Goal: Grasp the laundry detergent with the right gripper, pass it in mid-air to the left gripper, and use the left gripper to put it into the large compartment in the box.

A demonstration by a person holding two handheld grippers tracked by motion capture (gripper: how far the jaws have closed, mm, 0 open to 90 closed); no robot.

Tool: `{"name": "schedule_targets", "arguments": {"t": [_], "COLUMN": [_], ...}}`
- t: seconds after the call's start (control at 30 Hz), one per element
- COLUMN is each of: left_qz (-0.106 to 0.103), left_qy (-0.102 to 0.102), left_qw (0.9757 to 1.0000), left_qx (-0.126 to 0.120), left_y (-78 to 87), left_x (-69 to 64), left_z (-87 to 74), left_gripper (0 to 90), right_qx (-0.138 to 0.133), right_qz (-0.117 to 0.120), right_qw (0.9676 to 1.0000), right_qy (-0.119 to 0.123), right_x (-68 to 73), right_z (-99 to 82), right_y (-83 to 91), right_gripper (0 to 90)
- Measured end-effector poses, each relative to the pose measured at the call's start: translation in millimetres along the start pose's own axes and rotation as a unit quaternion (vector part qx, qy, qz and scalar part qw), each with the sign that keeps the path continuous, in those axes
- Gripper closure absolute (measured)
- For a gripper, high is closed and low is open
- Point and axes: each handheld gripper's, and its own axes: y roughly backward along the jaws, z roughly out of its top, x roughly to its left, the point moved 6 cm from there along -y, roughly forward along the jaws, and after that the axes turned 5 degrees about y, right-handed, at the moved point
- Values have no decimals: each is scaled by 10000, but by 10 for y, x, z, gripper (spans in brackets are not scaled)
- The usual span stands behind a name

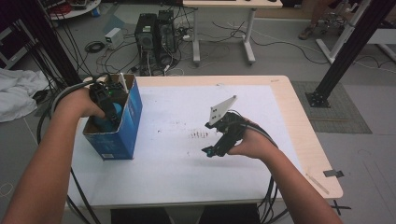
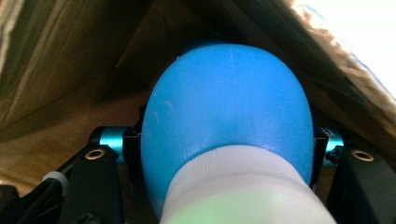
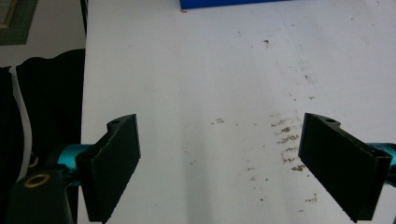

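A blue cardboard box (image 1: 132, 112) stands open-topped at the table's left. My left gripper (image 1: 108, 108) reaches down inside it. In the left gripper view a round blue object with a white base (image 2: 229, 116) sits between the two black jaws, which press on its sides, with the box's brown inner walls (image 2: 70, 60) around it. My right gripper (image 1: 214, 150) hovers low over the white table top (image 1: 177, 158) right of centre. In the right gripper view its jaws stand wide apart with bare table between them (image 3: 219, 154).
Small brown marks (image 1: 201, 135) dot the table's middle. The box's blue edge (image 3: 224, 3) shows at the top of the right gripper view. Computer towers (image 1: 154, 32), cables and a second desk (image 1: 224, 28) stand on the floor beyond the table. A black frame post (image 1: 345, 51) rises at the right.
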Motion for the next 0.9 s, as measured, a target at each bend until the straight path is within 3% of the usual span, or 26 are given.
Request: {"name": "schedule_targets", "arguments": {"t": [0.3, 0.43, 0.9], "left_qz": [-7, 80, 37], "left_qy": [-25, 63, 84], "left_qw": [10000, 9999, 9999], "left_qx": [-22, -76, -142], "left_y": [-2, 20, 115], "left_x": [20, 49, 3], "left_z": [8, -4, -4], "left_gripper": [373, 303, 303], "right_qx": [-45, -47, -40], "right_qz": [-24, -7, -5], "right_qw": [10000, 10000, 10000], "right_qy": [-51, -56, -55], "right_x": [-16, -18, -5], "right_z": [-17, -20, -18], "right_y": [5, 6, 19], "right_gripper": [120, 120, 120]}}
